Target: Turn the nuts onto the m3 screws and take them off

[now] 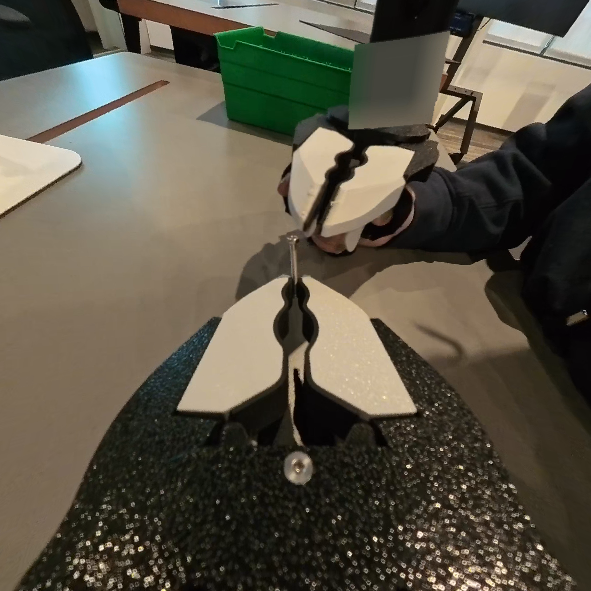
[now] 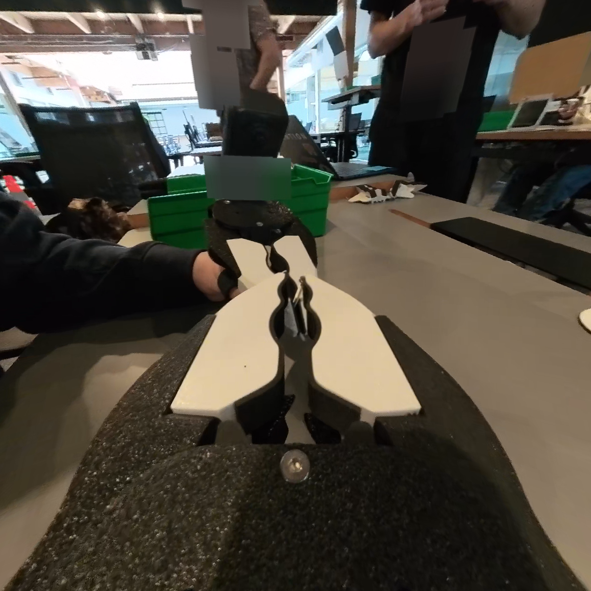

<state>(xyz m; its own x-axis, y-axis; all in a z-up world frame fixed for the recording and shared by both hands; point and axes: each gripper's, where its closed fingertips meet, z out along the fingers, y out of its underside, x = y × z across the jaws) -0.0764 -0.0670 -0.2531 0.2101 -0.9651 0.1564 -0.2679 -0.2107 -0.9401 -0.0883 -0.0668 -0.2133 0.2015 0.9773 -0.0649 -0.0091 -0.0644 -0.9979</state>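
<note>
My left gripper (image 1: pixel 295 281) is shut on the near end of a long thin silver screw (image 1: pixel 293 259), which sticks straight out from its fingertips above the grey table (image 1: pixel 144 256). A small silver piece (image 1: pixel 291 237) caps the screw's far end; it looks like the nut. My right gripper (image 1: pixel 311 227) comes down from the upper right with its tips at that end. In the right wrist view the screw (image 2: pixel 299 292) lies in the slot between my right gripper's (image 2: pixel 295 277) fingers, close to the right finger (image 2: pixel 323 297). A narrow gap shows between the tips. The left gripper (image 2: pixel 271 256) faces me just beyond.
A green bin (image 1: pixel 281 80) stands at the back of the table and also shows in the right wrist view (image 2: pixel 315 204). A white board (image 1: pixel 32 169) lies at the left. A black mat (image 2: pixel 518 246) lies at the right. People stand behind the table, and a black chair (image 2: pixel 89 150) is at the back left. My two grippers' fingertips are within a few centimetres of each other.
</note>
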